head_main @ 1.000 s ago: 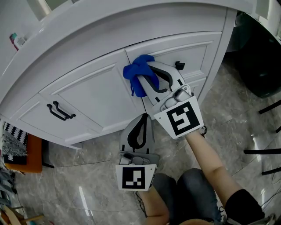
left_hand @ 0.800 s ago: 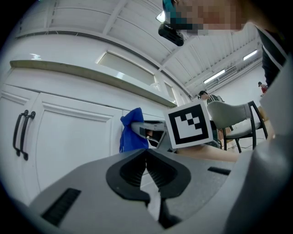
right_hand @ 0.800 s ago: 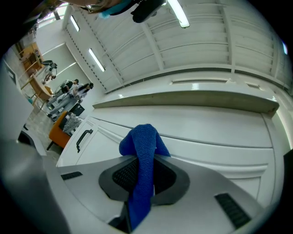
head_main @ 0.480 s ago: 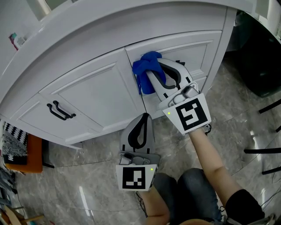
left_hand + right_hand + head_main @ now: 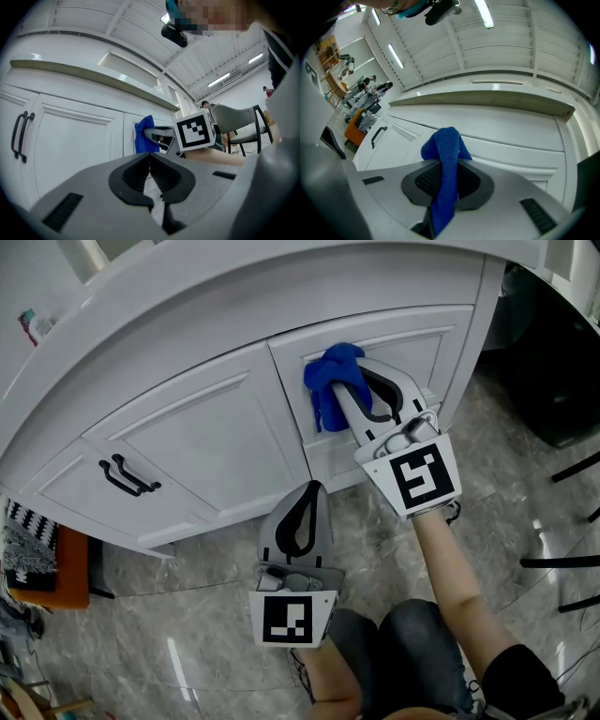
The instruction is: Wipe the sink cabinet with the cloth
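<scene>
A blue cloth [image 5: 330, 382] is bunched in my right gripper [image 5: 349, 382], which is shut on it and presses it against the white sink cabinet's right door [image 5: 412, 357]. From the right gripper view the cloth [image 5: 445, 159] hangs down between the jaws, with the cabinet front [image 5: 511, 136] close ahead. My left gripper [image 5: 310, 491] hangs lower, near the floor below the cabinet, shut with nothing in it. In the left gripper view the cloth [image 5: 143, 136] and the right gripper's marker cube [image 5: 195, 131] show ahead against the cabinet [image 5: 70, 140].
A black double handle [image 5: 127, 476] sits on the left door [image 5: 202, 442]. The curved white countertop [image 5: 234, 296] overhangs the doors. Grey marble floor [image 5: 187, 624] lies below. An orange item [image 5: 61, 568] stands at far left, black chair legs [image 5: 562, 563] at right.
My right gripper has slid the blue cloth rightward and slightly up, from the seam between the doors onto the right door panel. The left gripper has stayed still.
</scene>
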Available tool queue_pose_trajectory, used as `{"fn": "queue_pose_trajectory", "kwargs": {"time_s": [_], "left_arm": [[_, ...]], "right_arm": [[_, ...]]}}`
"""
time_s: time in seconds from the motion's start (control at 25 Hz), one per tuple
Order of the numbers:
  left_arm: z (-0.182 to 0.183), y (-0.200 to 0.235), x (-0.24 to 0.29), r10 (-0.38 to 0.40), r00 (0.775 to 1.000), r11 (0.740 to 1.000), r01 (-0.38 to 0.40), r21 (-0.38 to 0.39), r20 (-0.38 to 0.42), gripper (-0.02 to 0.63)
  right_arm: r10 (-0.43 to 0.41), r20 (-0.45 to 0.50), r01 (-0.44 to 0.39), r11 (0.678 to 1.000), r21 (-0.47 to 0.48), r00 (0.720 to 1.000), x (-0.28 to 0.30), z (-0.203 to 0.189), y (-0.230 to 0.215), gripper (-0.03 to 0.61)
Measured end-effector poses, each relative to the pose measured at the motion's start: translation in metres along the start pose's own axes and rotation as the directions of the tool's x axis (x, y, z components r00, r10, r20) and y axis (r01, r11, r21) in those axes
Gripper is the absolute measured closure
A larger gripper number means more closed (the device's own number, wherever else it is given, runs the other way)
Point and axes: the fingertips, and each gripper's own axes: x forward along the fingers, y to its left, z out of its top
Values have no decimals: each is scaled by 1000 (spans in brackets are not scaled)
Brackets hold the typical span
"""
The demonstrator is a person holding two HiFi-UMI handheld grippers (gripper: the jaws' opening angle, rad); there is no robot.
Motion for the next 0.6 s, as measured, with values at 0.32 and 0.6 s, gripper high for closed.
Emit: {"fn": "queue_pose_trajectory", "kwargs": {"time_s": [0.32, 0.6], "left_arm": [[-1, 2, 1, 1, 1000, 1000, -1, 0, -2, 607], [-5, 0, 2, -5, 1000, 1000, 5, 0, -18, 607]], "right_arm": [[-36, -6, 36, 999, -1, 999, -6, -5, -15, 518], [-52, -13, 52, 999, -15, 999, -11, -8, -27, 518]]}}
